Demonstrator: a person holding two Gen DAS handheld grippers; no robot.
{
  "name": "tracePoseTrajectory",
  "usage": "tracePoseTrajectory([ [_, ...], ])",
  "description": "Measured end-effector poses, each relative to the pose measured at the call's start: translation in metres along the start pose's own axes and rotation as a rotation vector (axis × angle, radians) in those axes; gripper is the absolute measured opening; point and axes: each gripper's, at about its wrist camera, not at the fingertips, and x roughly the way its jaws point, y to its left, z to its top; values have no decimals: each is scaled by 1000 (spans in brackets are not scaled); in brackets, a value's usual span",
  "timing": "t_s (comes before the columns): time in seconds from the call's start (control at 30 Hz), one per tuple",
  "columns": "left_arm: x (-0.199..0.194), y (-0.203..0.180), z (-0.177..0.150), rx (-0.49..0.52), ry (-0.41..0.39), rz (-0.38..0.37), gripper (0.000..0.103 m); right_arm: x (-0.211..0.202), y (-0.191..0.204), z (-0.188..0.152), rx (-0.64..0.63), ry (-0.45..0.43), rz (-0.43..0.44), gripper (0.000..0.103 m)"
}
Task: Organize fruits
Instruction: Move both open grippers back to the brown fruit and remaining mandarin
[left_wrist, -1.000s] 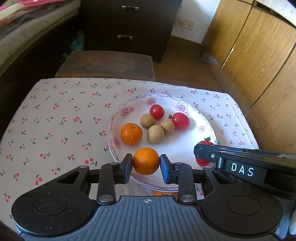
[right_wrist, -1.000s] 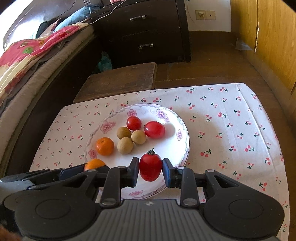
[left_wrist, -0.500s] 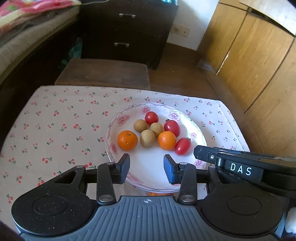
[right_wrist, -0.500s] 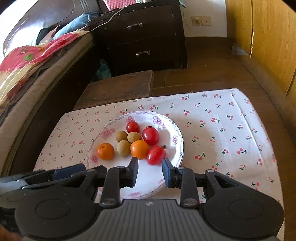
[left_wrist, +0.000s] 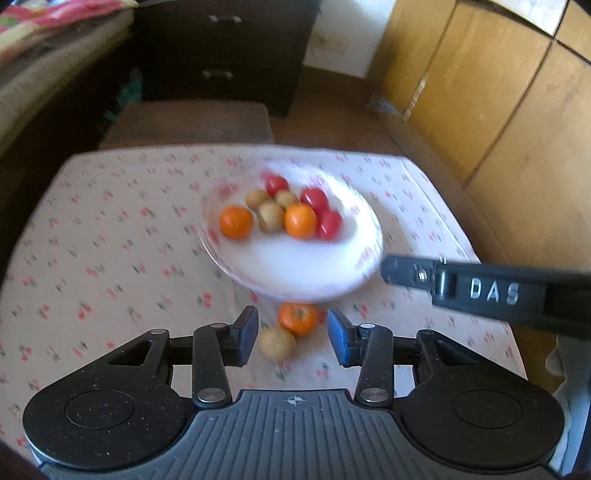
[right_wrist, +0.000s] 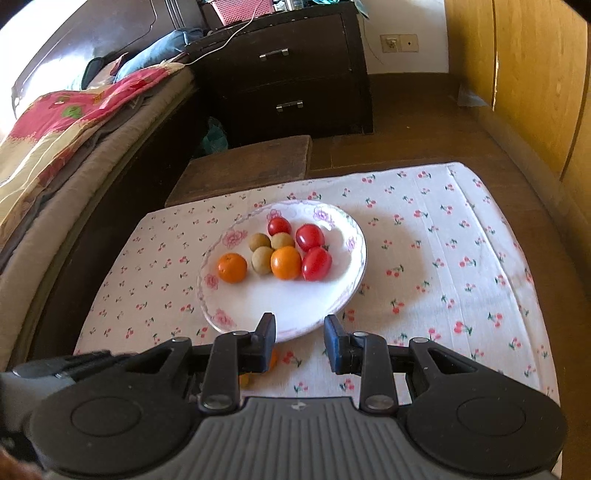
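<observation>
We hold the left gripper (left_wrist: 293, 326) over the near part of the table. Its jaws have just been opening and now stand partly apart, and the pads grip nothing. Through the gap we see a loose orange (left_wrist: 298, 318) and a loose longan (left_wrist: 277, 342) lying on the cherry-print cloth (left_wrist: 92, 240). They touch each other, or very nearly. The orange lies just off the near rim of the plate (left_wrist: 295, 269), and the longan is a little closer to the table's near edge.

The right gripper (right_wrist: 300, 326) hangs over the plate's near rim. Its jaws are a narrow gap apart with nothing between them. In the left wrist view its dark side, lettered DAS, comes in from the right, just beside the plate's right rim.

The white, flower-edged plate sits around the middle of the table, somewhat nearer the left edge than the right. Its fruit is gathered in the far half:
- One orange (right_wrist: 232, 267) lies alone on the left.
- A second orange (right_wrist: 286, 263) is in the cluster, touching a longan (right_wrist: 262, 260) on its left and a tomato (right_wrist: 316, 263) on its right.
- Behind these lie two more longans (right_wrist: 259, 242) (right_wrist: 282, 240) and two more tomatoes (right_wrist: 279, 226) (right_wrist: 309, 237).

The near half of the plate is bare white.

The left wrist view is blurred, so we cannot make out fine detail on the fruit there. Beyond the table's far edge stands a low wooden stool (right_wrist: 251, 162).
</observation>
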Motion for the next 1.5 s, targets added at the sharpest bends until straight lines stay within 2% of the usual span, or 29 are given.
tracePoseTrajectory([
  [0.2, 17, -1, -6, 13, 55, -28, 51, -4, 3, -4, 9, 12, 51, 31],
  [0.7, 40, -3, -5, 51, 65, 46, 59, 10, -2, -2, 7, 52, 46, 31],
  [0.93, 46, -1, -7, 40, 67, 85, 53, 11, -2, -2, 5, 58, 42, 31],
  [1.07, 51, 0, -9, 22, 83, 80, 48, 14, -1, -3, -1, 71, 37, 31],
  [1.2, 49, -1, -10, 19, 81, 67, 39, 16, -3, -4, -1, 78, 34, 31],
  [1.5, 37, 17, -14, -23, 88, 69, 37, 27, -5, -10, 19, 119, 37, 31],
])
